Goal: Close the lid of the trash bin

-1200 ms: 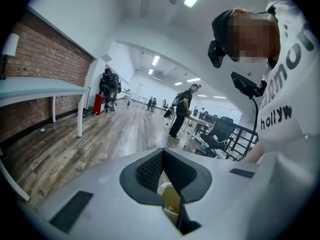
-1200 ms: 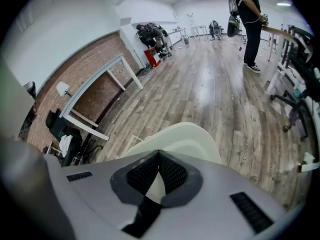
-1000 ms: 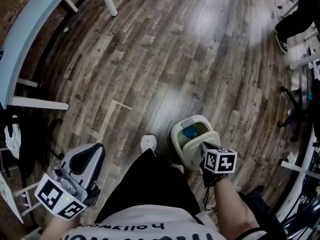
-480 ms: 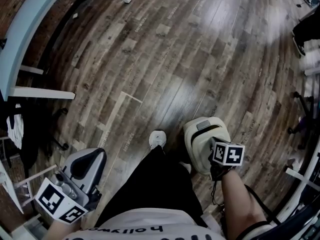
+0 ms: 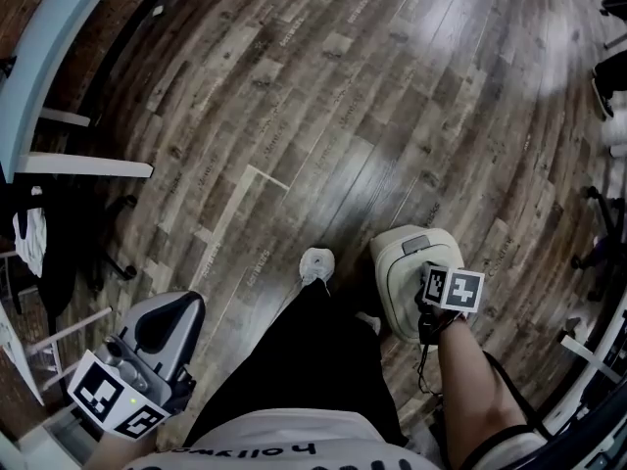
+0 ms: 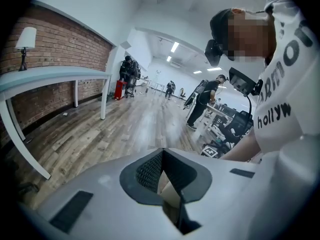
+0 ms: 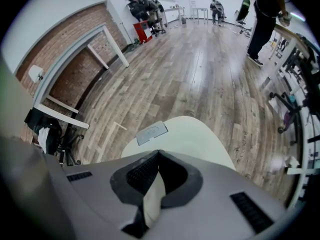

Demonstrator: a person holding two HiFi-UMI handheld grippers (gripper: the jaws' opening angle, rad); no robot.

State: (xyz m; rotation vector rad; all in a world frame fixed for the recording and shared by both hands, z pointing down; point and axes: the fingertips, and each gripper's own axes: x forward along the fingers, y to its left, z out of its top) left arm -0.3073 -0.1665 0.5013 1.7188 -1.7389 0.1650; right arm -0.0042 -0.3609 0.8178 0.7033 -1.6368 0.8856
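Lid down beneath right tool, floor around.

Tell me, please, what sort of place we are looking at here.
Probably an open-plan office or lab: a wood-plank floor, a brick wall with a long pale table along it, and people standing at desks further back.

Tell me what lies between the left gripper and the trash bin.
In the head view, the person's black-clad leg and white shoe stand between the left gripper and the trash bin.
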